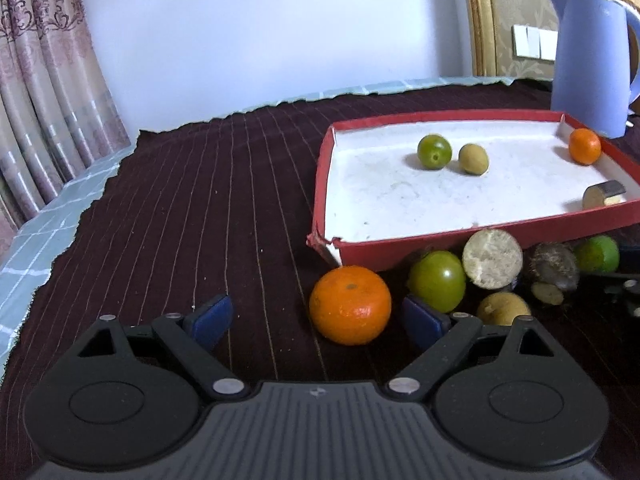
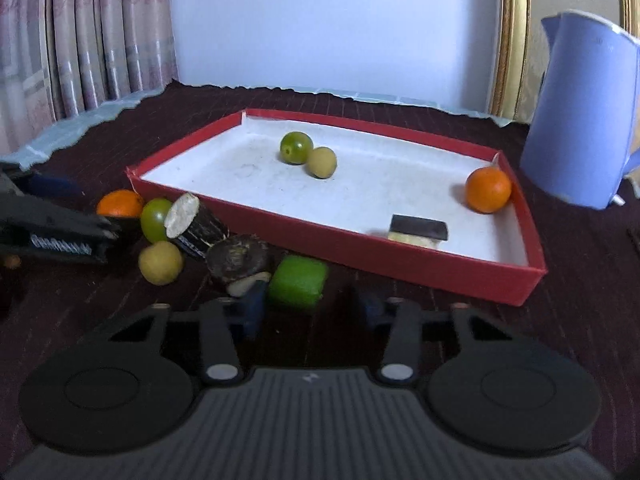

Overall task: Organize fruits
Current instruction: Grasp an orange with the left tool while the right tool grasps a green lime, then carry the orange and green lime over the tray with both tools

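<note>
Left wrist alone shows the whole orange — between open pads.

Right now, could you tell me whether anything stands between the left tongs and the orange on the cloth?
Nothing visible does. The left tongs are open, and the orange sits between the fingers, near the right-hand one. A green fruit lies just beyond that finger, beside the orange, not in the path.

Red tray, orange fruit
</note>
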Demonstrator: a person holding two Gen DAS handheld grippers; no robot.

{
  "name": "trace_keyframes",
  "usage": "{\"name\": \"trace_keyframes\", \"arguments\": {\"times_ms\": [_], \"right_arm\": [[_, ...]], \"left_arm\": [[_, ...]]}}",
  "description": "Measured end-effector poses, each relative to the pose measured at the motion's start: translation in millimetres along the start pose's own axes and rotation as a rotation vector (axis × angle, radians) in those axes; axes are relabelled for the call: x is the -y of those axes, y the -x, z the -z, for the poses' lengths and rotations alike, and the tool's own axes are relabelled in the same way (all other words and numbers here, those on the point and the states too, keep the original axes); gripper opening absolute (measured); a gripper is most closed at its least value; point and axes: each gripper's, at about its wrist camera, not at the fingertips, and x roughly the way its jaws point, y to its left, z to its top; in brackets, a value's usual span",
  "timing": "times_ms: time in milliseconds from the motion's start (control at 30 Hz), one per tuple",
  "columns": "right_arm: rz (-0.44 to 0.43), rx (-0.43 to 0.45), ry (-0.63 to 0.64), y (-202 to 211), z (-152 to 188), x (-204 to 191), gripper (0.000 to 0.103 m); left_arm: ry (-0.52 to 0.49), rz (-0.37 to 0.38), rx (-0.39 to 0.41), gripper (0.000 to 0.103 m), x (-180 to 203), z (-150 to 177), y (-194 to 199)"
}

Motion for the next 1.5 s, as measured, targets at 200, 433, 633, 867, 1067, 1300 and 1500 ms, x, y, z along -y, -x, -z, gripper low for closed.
{"name": "trace_keyframes", "arguments": {"times_ms": [200,433,633,867,1067,1300,1500], "right_arm": [[-0.007,0.011,-0.027,2,1,1,0.026],[0.014,0.035,-0.046,15,7,6,0.026],[0.038,0.067,-0.061,29,11,13,0.026],[0.063,0.102,-0.069,44,13,18,0.026],[0.087,0.148,-0.072,61,10,18,0.026],[0.092,0.122,-0.052,59,17,14,0.056],[0.099,0.052,-0.024,29,12,11,0.057]], "left_arm": [[0.082,0.115,-0.026,0.053,-17,0,-2],[0.114,0.115,-0.020,0.040,-17,2,5],[0.129,0.133,0.013,0.040,-10,-1,29],[0.125,0.166,0.046,0.040,16,-11,52],[0.113,0.180,0.034,0.040,38,-13,55],[0.099,0.170,0.022,0.040,45,-9,55],[0.093,0.174,0.024,0.040,46,-10,55]]}}
